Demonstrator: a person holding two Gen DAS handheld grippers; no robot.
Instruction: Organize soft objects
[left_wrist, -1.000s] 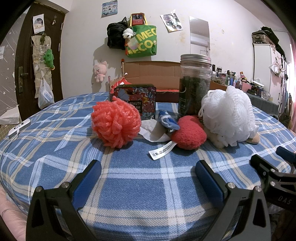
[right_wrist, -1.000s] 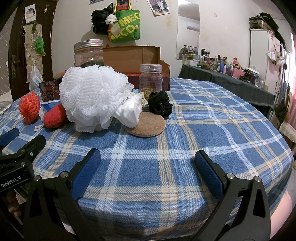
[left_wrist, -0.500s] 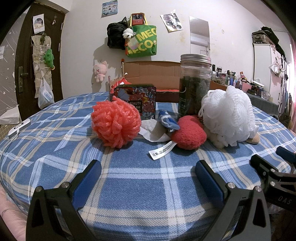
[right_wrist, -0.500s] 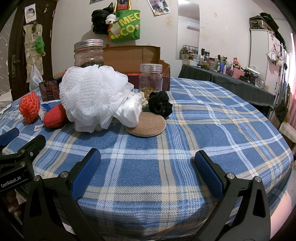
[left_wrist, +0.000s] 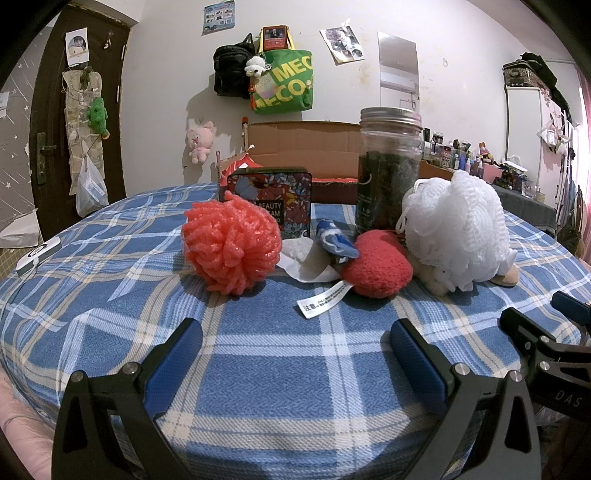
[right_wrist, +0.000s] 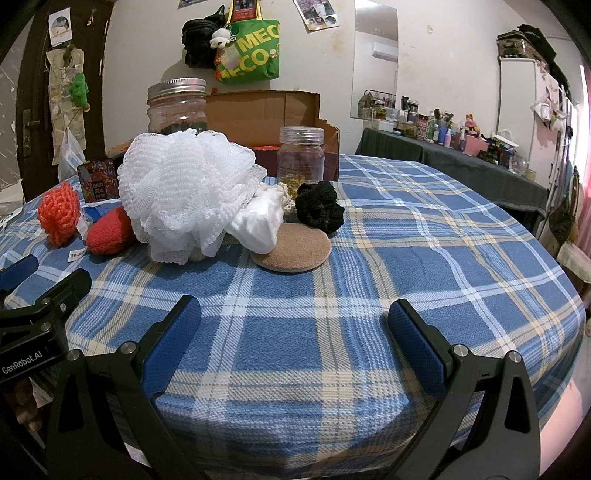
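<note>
Soft things sit mid-table, well beyond the left gripper (left_wrist: 295, 347) and right gripper (right_wrist: 293, 332), both wide and empty. Nearest lie the red pad (left_wrist: 376, 264) and coral puff (left_wrist: 231, 245); behind, the white pouf (right_wrist: 184, 195) leans by the jar (left_wrist: 389, 170). Grabbing the pouf carelessly could topple that jar

tin (left_wrist: 270, 196): "BEAUTY CREAM" | green bag (left_wrist: 284, 86): "MECO" | left claw (right_wrist: 26, 363): "GenRobot.AI"

The tablecloth (right_wrist: 406, 258) was woven plaid cloth. The white bath pouf (right_wrist: 184, 195) looked netted; the jar lid (left_wrist: 390, 115) was dull metal
</note>
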